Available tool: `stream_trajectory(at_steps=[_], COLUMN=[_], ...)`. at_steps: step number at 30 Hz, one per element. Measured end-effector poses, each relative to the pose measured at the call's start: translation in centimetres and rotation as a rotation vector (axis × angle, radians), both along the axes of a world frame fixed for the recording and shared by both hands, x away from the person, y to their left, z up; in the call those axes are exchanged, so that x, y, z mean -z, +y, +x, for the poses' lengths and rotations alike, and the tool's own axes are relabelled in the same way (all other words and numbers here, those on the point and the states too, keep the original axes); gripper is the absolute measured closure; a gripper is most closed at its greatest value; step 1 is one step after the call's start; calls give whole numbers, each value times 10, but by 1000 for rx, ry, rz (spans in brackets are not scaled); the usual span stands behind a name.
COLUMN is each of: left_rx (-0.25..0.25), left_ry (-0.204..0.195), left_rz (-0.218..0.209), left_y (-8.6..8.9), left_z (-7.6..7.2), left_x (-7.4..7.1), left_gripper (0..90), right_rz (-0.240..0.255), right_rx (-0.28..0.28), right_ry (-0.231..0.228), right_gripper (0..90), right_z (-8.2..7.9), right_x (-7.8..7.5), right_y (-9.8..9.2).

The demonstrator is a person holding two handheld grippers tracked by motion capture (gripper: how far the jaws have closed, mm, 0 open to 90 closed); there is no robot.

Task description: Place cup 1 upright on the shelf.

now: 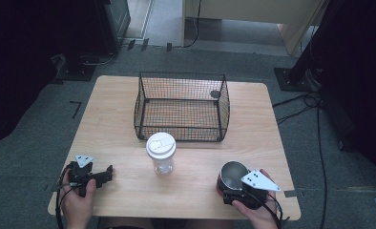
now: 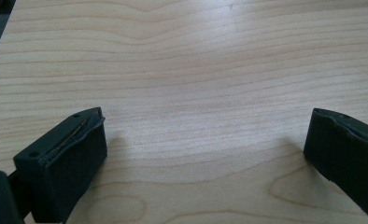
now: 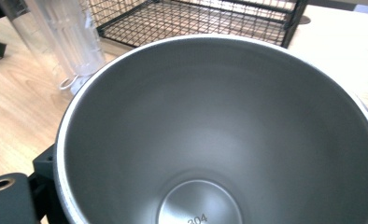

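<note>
Right gripper (image 1: 234, 188) around a steel cup (image 1: 234, 175) at the desk's near right corner

The cup stands upright on the wooden desk (image 1: 195, 181) with its mouth open to the top; in the right gripper view its bare inside and the stamped number 304 on its bottom show, and a black part of the gripper sits tight against its outer wall at the lower left, so the gripper looks clenched on the cup. The left gripper (image 2: 205, 154) rests low over bare wood near the desk's near left corner, its 2 jaws spread wide with nothing between them. A clear plastic cup with a white lid (image 1: 161, 152) stands between the 2 grippers, just in front of a black wire basket (image 1: 181, 107)
</note>
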State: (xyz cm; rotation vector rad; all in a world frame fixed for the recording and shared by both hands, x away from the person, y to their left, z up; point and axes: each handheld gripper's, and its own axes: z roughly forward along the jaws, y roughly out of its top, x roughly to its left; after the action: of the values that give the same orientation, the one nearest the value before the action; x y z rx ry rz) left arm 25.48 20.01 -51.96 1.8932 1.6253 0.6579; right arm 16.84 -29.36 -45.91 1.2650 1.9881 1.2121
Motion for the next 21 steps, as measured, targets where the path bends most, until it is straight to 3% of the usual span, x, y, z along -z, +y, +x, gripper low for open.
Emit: stream_trajectory(at_steps=[11,21], left_rx=[0,-1], left_ry=[0,-1], left_rz=[0,-1], left_y=[0,0], left_z=[0,0], left_x=[0,0], left_gripper=[0,0], right_rz=[24,45], right_rx=[35,49], right_ry=[-12,-28], right_gripper=[70,71], right_z=[5,21], right_x=[-12,-27], right_y=[4,22])
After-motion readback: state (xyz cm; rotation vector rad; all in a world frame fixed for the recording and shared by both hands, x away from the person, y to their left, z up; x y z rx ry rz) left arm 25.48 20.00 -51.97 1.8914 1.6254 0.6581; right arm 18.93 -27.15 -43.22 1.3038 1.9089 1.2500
